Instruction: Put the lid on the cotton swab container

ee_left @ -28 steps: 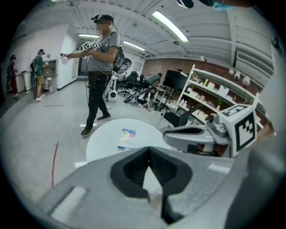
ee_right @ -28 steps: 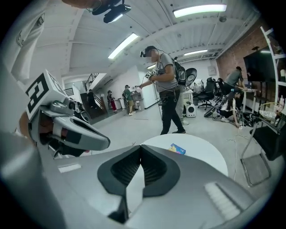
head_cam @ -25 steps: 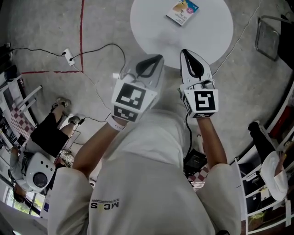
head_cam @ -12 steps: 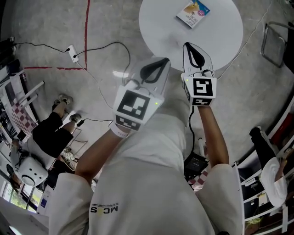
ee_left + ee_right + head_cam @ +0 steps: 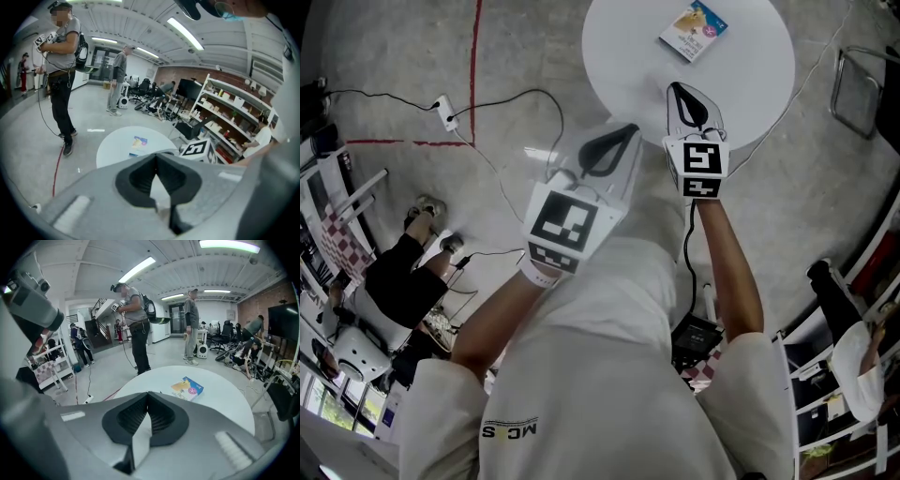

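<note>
White round counter point(image 5: 741, 84) stands ahead of the person, and the only thing on it is a small colourful box point(image 5: 694, 29) lying flat near the far edge, presumably the cotton swab container. No separate lid can be made out in any view, and it is too small to tell whether the box is open or closed.

Both tools are held up in front of the body. The left gripper point(image 5: 623, 131) hangs over the floor just short of the counter's near edge, and its own view shows the jaw tips meeting with nothing between them. The right gripper point(image 5: 678, 91) reaches over the near part of the counter, well apart from the box, with its jaws also together and empty.

This looks like the approach step: no contact with the box yet. The next move likely calls for carrying both grippers forward to the box, spreading the jaws, and first finding where the lid is.
</note>
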`<state>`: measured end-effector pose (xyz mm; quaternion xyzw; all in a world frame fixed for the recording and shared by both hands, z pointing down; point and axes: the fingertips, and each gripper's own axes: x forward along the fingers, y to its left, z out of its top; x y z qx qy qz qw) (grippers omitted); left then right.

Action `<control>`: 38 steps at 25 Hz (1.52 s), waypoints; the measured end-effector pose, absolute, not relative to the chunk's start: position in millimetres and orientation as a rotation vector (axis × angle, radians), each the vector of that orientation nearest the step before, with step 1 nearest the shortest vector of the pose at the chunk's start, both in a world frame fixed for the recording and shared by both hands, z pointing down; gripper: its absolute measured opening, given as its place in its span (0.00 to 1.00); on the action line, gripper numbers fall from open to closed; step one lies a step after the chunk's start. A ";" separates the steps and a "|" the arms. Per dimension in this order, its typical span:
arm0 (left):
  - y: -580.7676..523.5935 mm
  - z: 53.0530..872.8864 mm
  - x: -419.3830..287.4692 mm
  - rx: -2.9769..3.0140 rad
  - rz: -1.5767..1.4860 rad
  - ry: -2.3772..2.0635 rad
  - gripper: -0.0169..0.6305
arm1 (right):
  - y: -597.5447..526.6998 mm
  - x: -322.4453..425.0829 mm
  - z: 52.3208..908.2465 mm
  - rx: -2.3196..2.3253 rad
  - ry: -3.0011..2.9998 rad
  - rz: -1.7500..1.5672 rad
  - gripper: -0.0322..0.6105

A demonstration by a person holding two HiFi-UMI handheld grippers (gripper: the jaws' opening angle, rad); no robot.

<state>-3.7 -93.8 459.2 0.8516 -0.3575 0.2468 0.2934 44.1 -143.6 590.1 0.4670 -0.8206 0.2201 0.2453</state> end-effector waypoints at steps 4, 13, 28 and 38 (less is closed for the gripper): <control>-93.6 460.2 -6.8 2.266 0.657 -0.955 0.03 | -146.1 44.1 601.4 1.278 -2.219 0.618 0.05; -91.8 465.0 -7.6 2.256 0.662 -0.955 0.03 | -150.6 51.2 619.5 1.285 -2.182 0.609 0.05; -93.0 460.5 -1.0 2.258 0.661 -0.944 0.03 | -153.0 54.6 616.2 1.320 -2.226 0.687 0.05; -95.9 455.5 -3.0 2.267 0.654 -0.951 0.03 | -151.7 54.8 616.5 1.307 -2.202 0.669 0.05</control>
